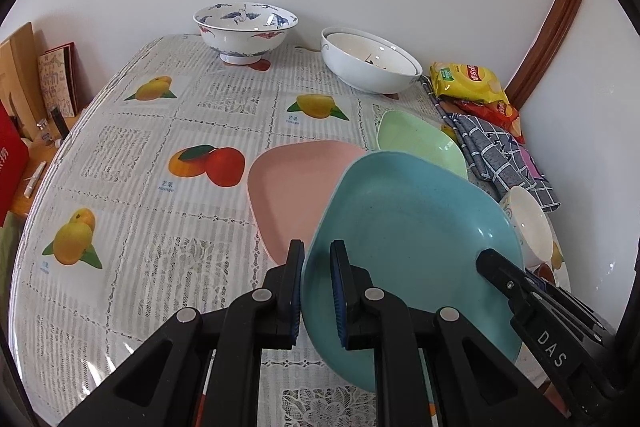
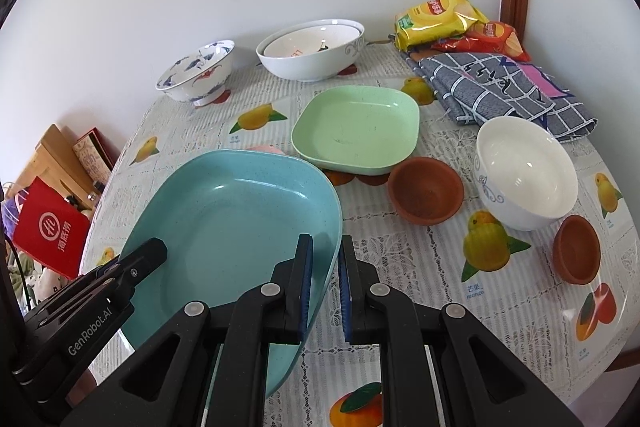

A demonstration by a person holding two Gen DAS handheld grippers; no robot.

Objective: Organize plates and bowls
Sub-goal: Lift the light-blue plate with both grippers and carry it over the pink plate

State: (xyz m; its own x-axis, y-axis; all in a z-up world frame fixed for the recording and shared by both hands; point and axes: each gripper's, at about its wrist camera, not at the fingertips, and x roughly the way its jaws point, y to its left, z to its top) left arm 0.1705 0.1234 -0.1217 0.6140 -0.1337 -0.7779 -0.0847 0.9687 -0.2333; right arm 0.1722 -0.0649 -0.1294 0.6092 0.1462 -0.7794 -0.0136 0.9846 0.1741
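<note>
Both grippers hold a blue square plate (image 1: 416, 251) by opposite rims, lifted and tilted above the table. My left gripper (image 1: 317, 287) is shut on its left rim; my right gripper (image 2: 325, 287) is shut on its right rim (image 2: 240, 227). A pink plate (image 1: 292, 187) lies on the table partly under the blue one. A green plate (image 2: 356, 127) lies beyond. Two brown small bowls (image 2: 426, 193) (image 2: 578, 249) and a white bowl (image 2: 524, 171) stand at the right. A blue-patterned bowl (image 1: 246, 31) and nested white bowls (image 1: 368, 65) stand at the back.
The table (image 1: 132, 155) has a fruit-print cloth. Chip bags (image 2: 440, 19) and a checked cloth (image 2: 504, 87) lie at the back right by the wall. A red bag (image 2: 52, 227) and boxes stand off the left edge.
</note>
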